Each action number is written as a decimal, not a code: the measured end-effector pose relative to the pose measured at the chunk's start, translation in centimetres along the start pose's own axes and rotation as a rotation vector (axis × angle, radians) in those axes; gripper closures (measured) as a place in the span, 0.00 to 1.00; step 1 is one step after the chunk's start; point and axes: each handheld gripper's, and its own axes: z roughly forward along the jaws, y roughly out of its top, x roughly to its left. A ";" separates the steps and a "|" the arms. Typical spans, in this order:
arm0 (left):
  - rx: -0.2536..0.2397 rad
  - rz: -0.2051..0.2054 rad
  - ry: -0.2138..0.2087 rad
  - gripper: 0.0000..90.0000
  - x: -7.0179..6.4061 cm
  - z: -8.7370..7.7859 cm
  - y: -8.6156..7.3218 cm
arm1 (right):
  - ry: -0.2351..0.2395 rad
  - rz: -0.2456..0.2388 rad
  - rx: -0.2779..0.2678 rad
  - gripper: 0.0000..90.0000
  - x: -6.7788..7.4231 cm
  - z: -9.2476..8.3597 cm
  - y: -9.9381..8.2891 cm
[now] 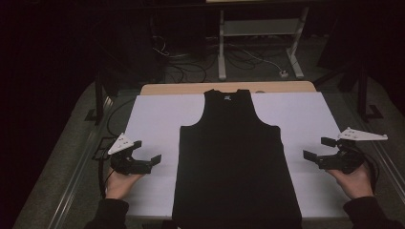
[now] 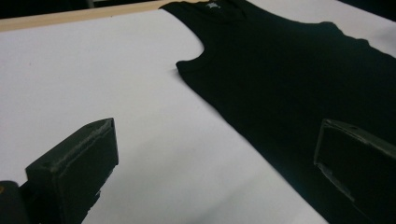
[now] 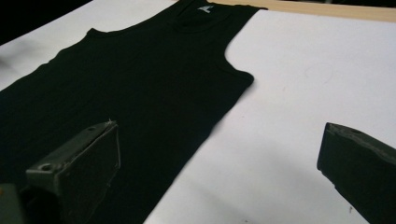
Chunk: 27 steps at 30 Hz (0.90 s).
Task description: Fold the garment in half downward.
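A black sleeveless top [image 1: 234,157] lies flat in the middle of the white table cover [image 1: 157,114], neck toward the far edge, hem at the near edge. My left gripper [image 1: 146,151] hovers open just left of the top's side seam, nothing between its jaws. My right gripper [image 1: 319,149] is open to the right of the top, also holding nothing. In the left gripper view the top [image 2: 289,79] spreads across the right half, its armhole curve ahead. In the right gripper view the top [image 3: 140,88] covers the left half, with a small neck label [image 3: 204,9] at the far end.
A strip of bare wooden tabletop [image 1: 191,88] shows beyond the white cover. Past the table stand a white frame's legs [image 1: 222,52] and loose cables [image 1: 186,71] on the dark floor. White cover lies bare on both sides of the top.
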 end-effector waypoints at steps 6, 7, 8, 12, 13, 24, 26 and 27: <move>-0.016 0.007 0.025 0.00 0.4 -0.2 0.8 | -0.015 0.001 0.012 0.00 0.1 -0.1 0.6; -0.015 0.006 0.027 0.00 0.3 -0.2 0.9 | -0.015 0.002 0.012 0.00 0.1 0.0 0.7; -0.012 0.012 0.023 0.00 0.3 -0.2 1.1 | -0.015 0.000 0.013 0.00 0.1 0.0 0.8; -0.004 0.019 0.016 0.00 0.3 0.0 1.6 | -0.017 -0.007 0.020 0.00 0.0 0.1 1.2; -0.005 0.017 0.012 0.00 0.3 0.1 1.7 | -0.015 -0.008 0.021 0.00 0.0 0.2 1.3; 0.030 0.045 0.005 0.00 0.5 0.5 3.2 | -0.002 -0.015 0.018 0.00 -0.3 0.3 2.7; 0.028 0.041 0.002 0.00 0.5 0.6 3.4 | 0.001 -0.016 0.018 0.00 -0.3 0.3 3.0; 0.029 0.037 -0.001 0.00 0.5 0.6 3.5 | 0.003 -0.021 0.014 0.00 -0.4 0.4 3.1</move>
